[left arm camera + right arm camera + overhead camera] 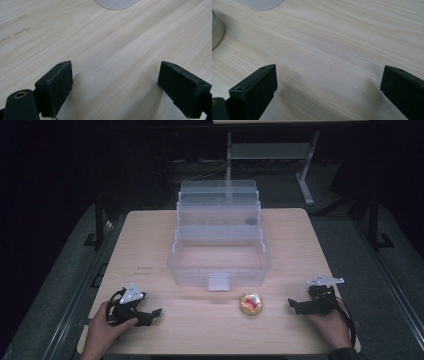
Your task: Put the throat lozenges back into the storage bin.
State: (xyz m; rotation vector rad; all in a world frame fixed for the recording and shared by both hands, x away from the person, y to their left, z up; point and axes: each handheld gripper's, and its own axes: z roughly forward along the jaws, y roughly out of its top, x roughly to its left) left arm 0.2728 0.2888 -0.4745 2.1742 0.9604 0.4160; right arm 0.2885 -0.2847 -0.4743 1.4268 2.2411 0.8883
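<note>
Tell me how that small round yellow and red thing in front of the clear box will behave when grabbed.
The small round item looks domed, so it may roll or slip from the jaws if squeezed off-centre. It seems light for its size and would likely skid on the smooth table when pushed.

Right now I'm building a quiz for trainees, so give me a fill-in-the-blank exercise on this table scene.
1. Both the left gripper and the right gripper have their jaws ____.
2. The small round item lies closer to the ____ gripper.
3. The clear plastic box stands on the table with its lid ____.

Missing words: open; right; open
</note>
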